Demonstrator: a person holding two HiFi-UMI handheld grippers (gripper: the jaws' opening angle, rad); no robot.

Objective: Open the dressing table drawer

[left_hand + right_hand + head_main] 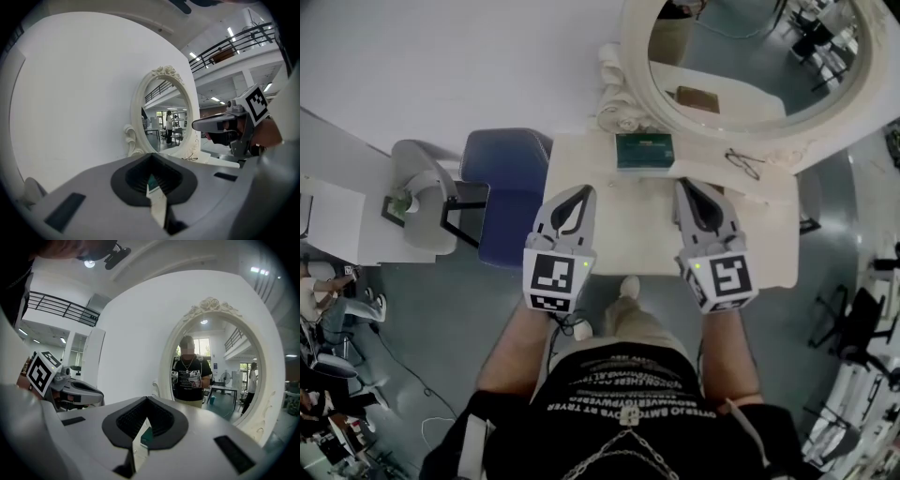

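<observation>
The drawer front is out of sight from above; its white bench stands straight ahead against the wall. Over the bench top, the left hand-held gripper and the right hand-held gripper are both pinched closed and empty. A teal box sits at the back, below the oval mirror.

Dressing table: cream-white. Box: dark green. Chair: blue. Left gripper, right gripper: grey (square markers black-and-white).
</observation>
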